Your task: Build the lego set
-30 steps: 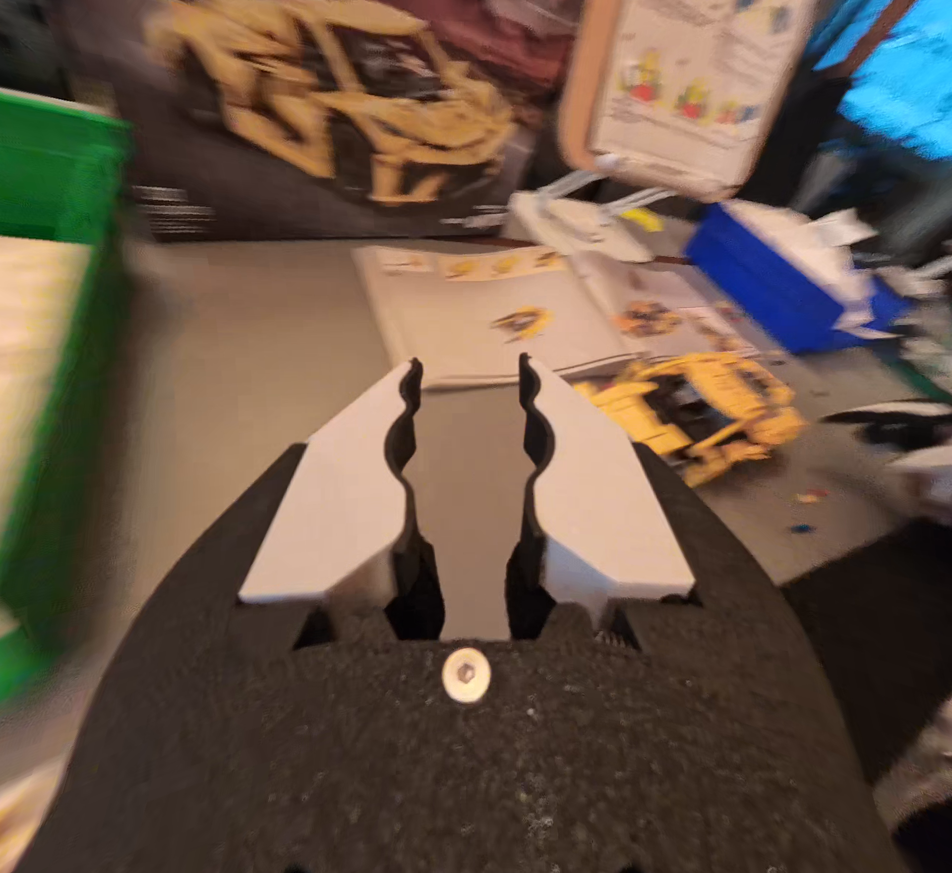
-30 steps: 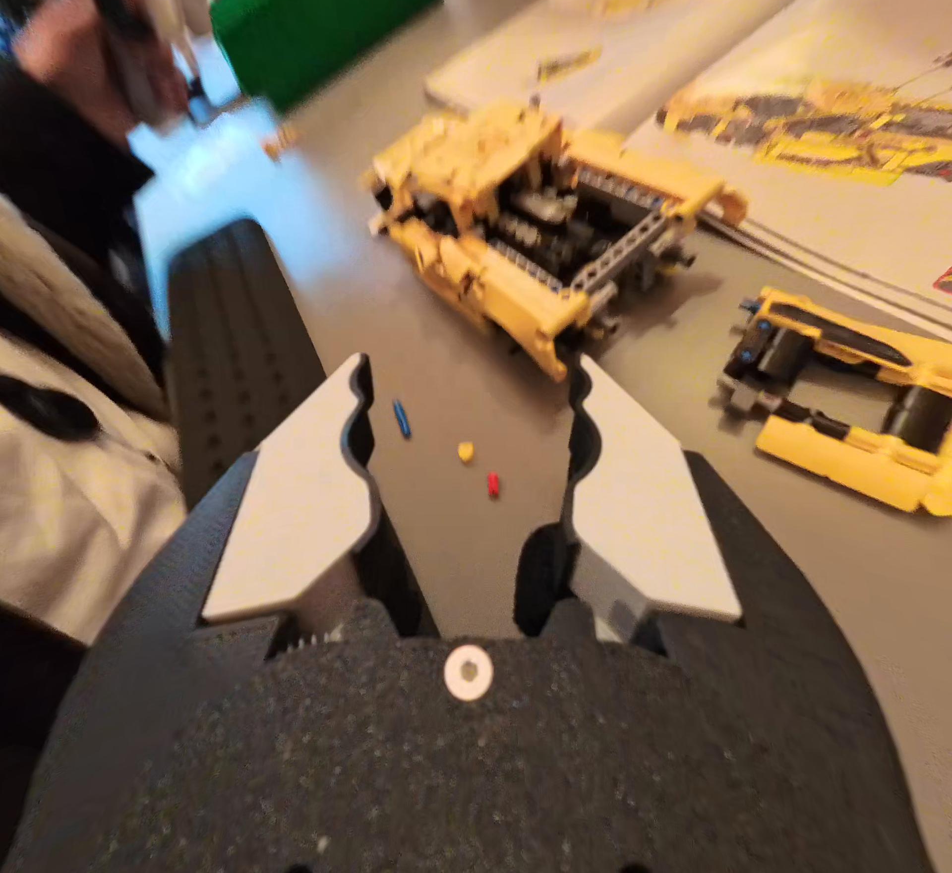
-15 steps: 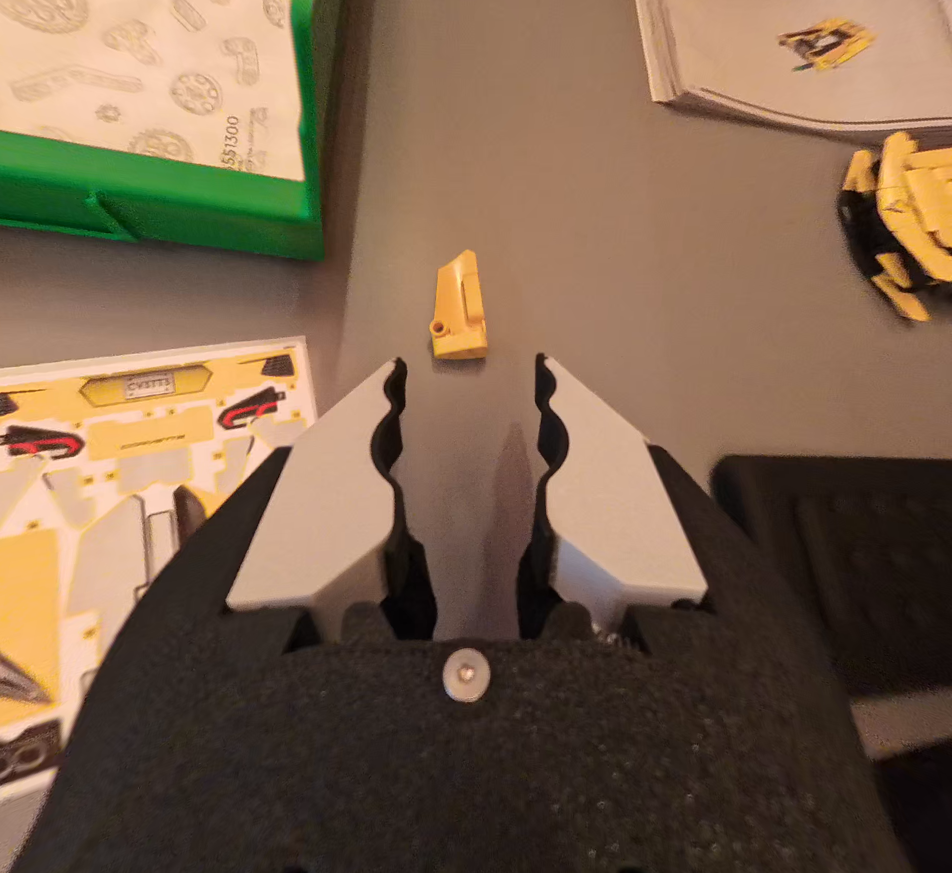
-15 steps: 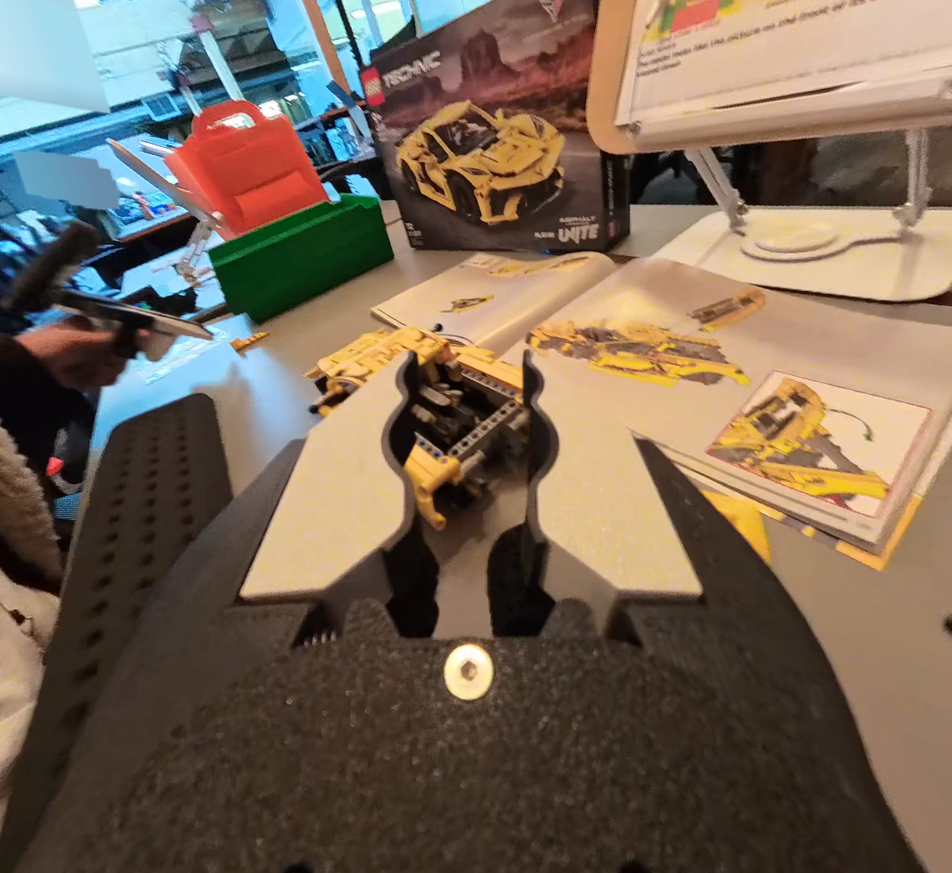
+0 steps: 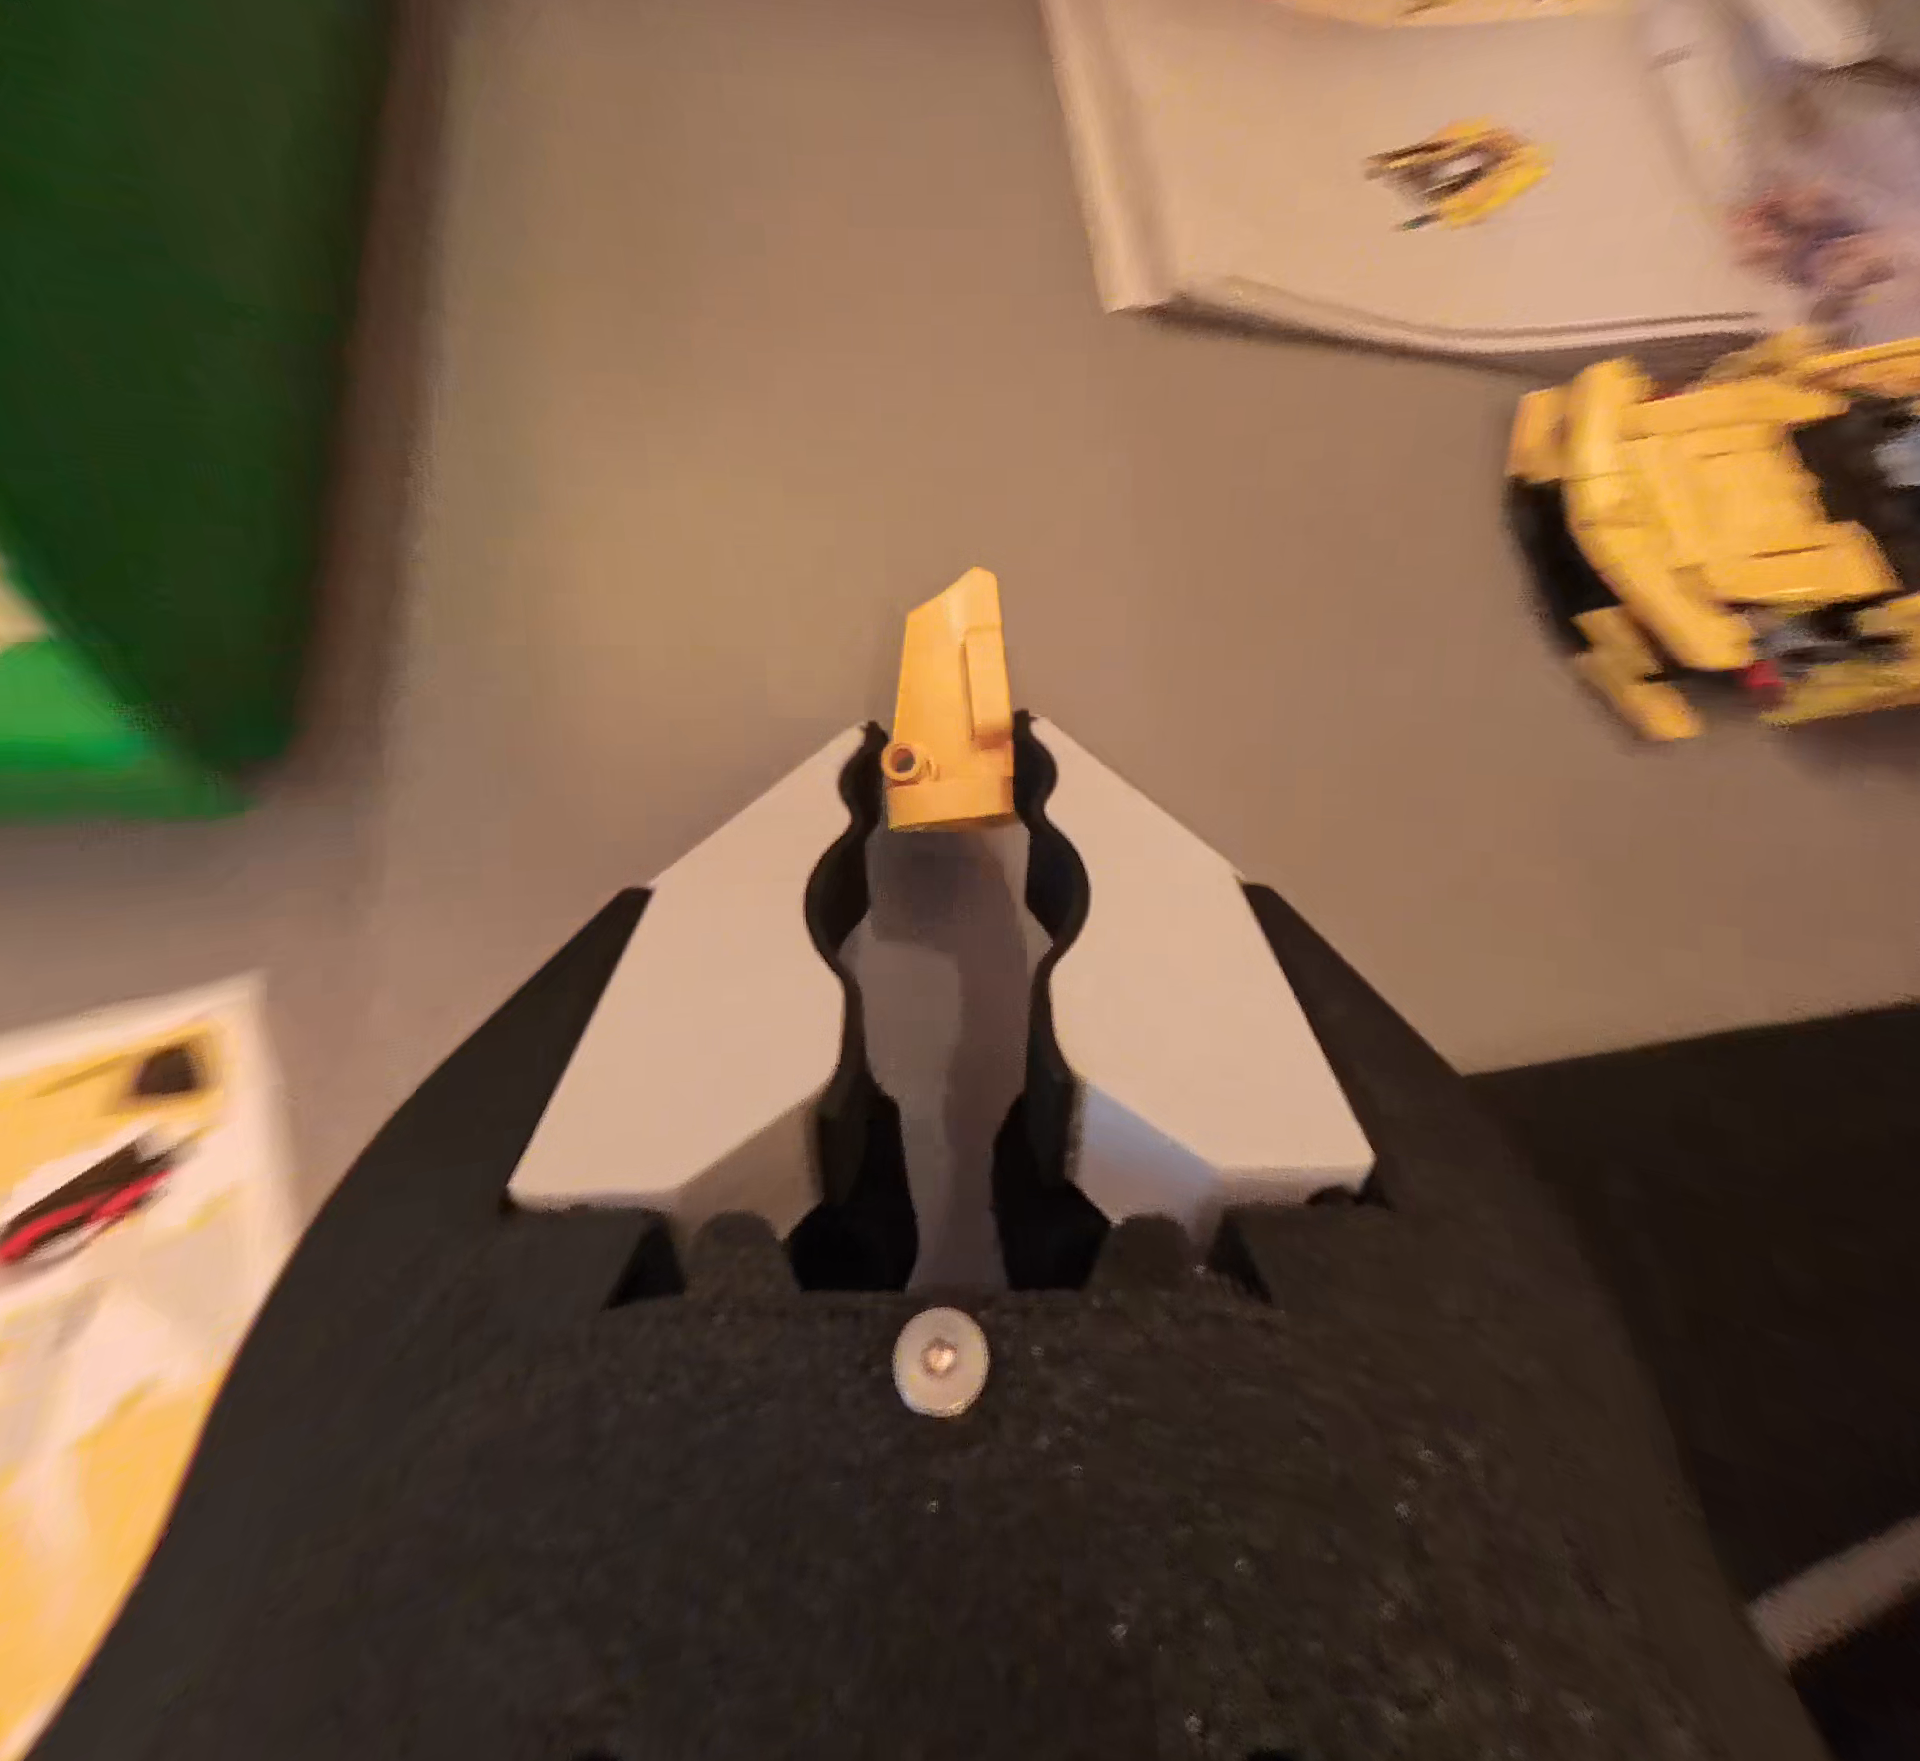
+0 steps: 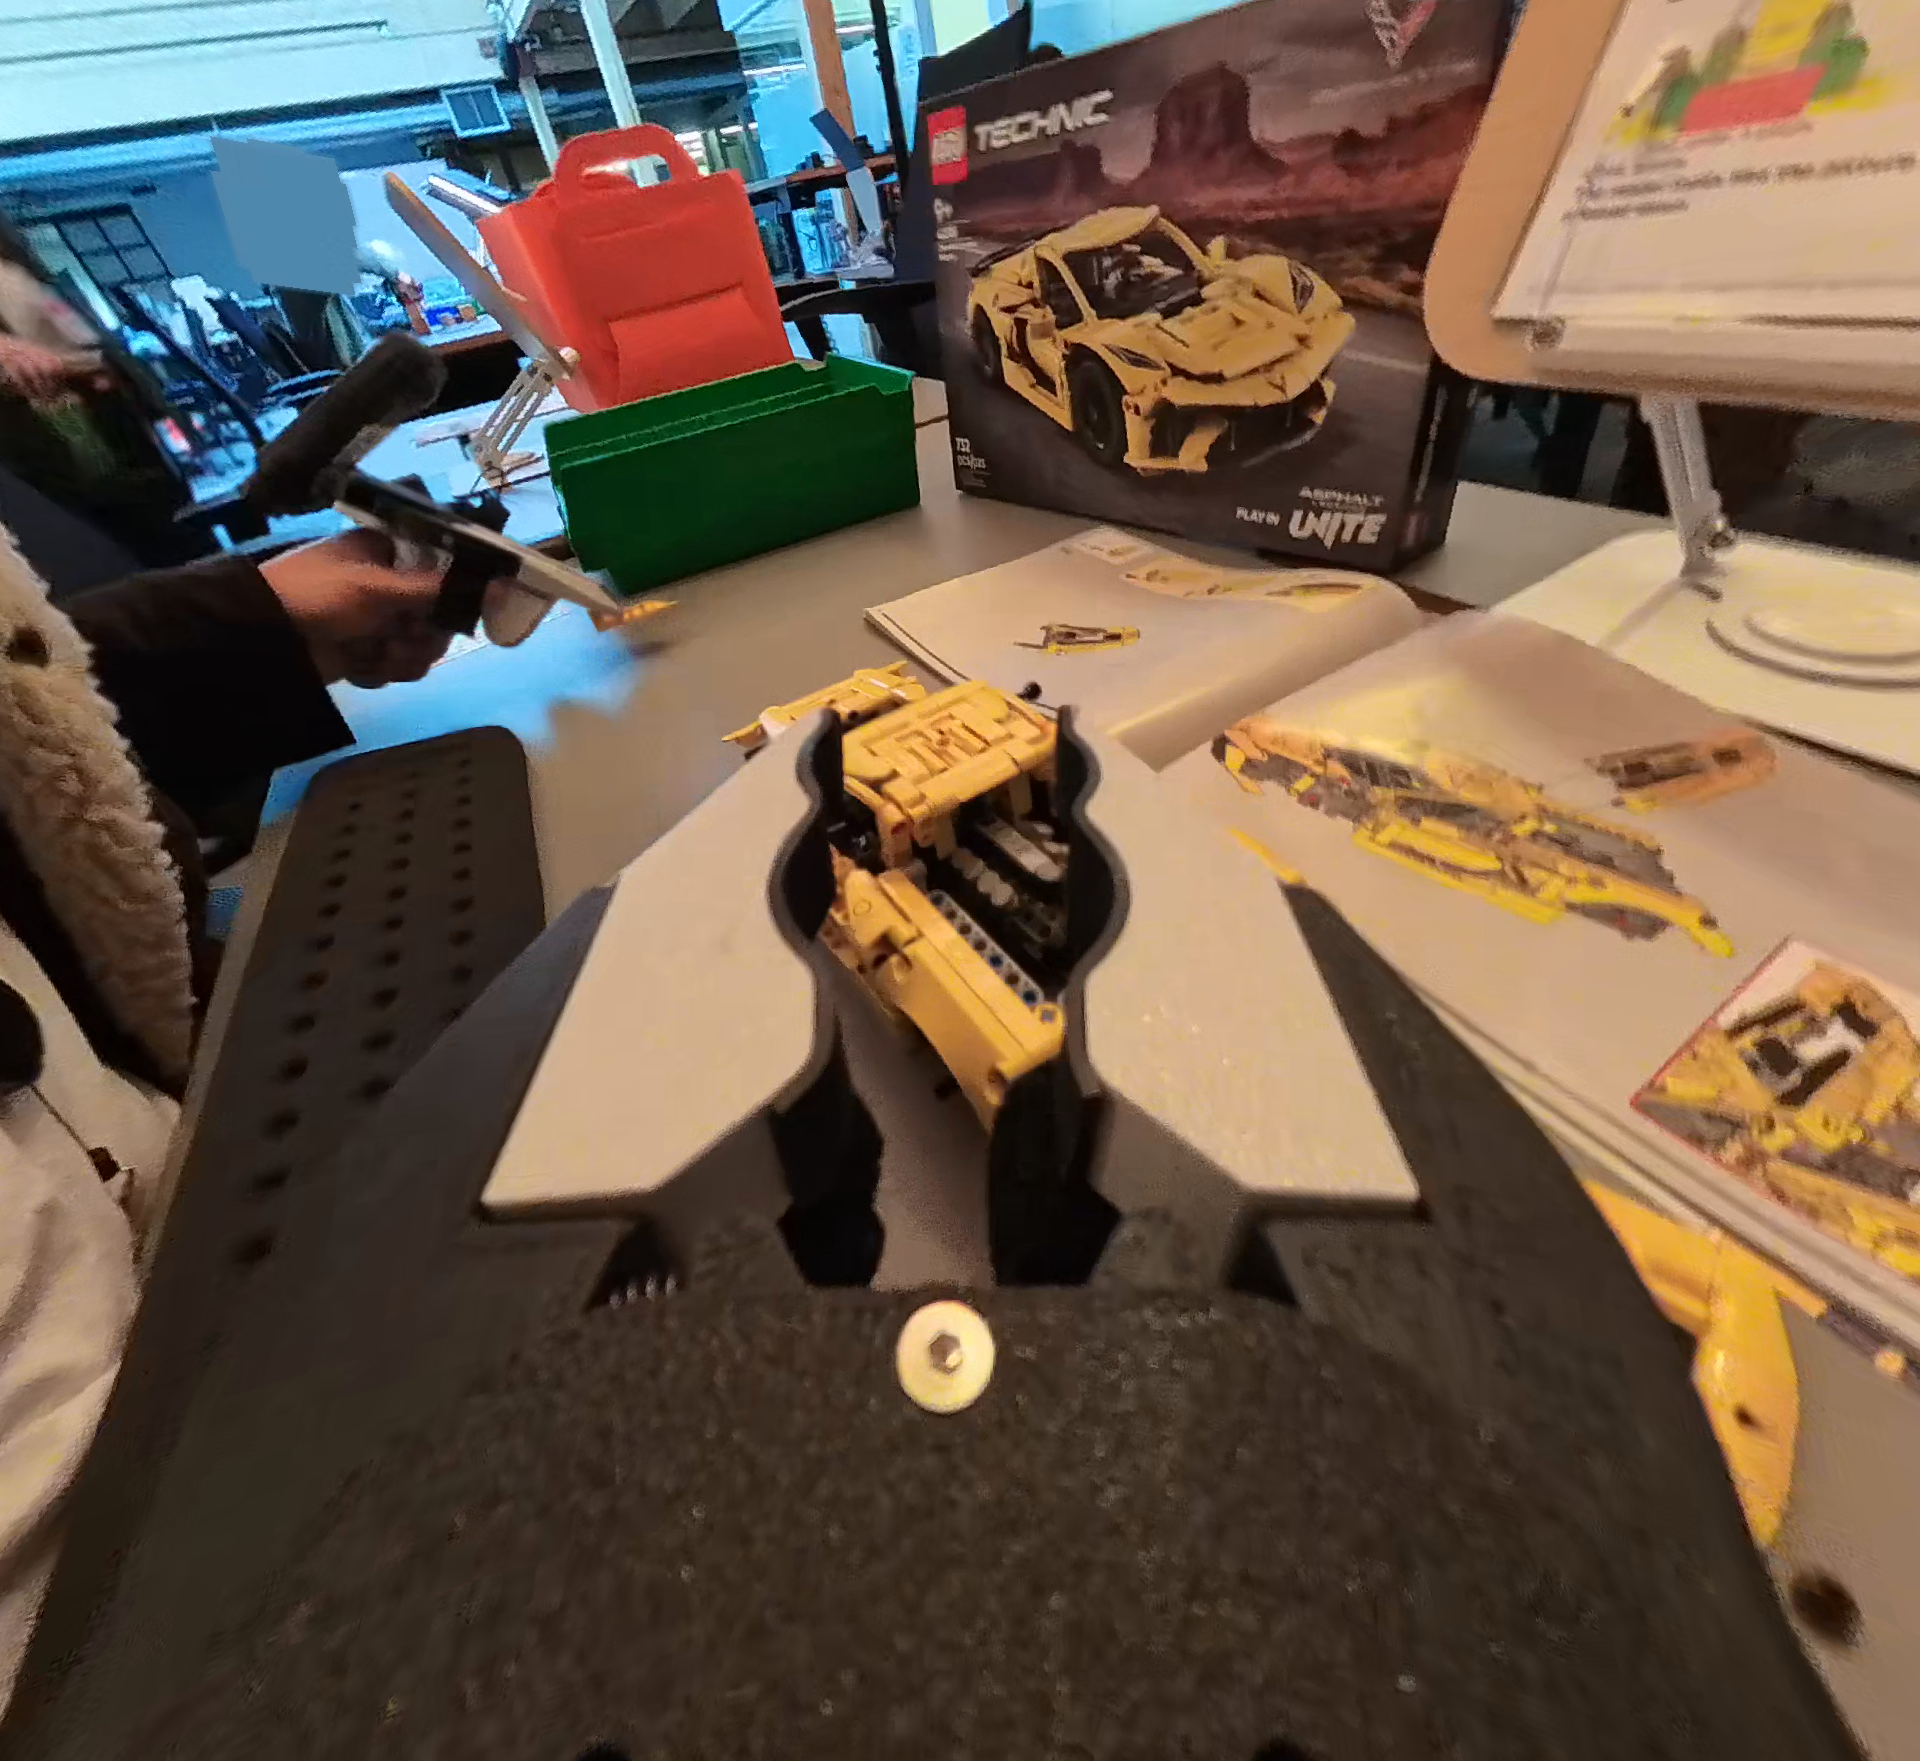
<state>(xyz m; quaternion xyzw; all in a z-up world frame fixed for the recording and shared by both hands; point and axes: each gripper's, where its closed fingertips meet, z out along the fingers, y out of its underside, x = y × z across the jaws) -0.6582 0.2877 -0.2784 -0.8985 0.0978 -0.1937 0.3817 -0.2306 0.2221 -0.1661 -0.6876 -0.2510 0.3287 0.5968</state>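
Left gripper [image 5: 948, 755] fingers pinch a yellow panel piece [image 5: 951, 724] at their tips, right gripper [image 6: 940, 755] fingers clamp the half-built yellow car body [image 6: 935, 870], another section [image 6: 1714, 1348] waiting at four o'clock — plenty left!

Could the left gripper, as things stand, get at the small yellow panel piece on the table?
Probably yes: the left gripper already has the yellow panel piece between its fingertips, apparently clamped, and nothing stands between them. The green bin sits well off to the side.
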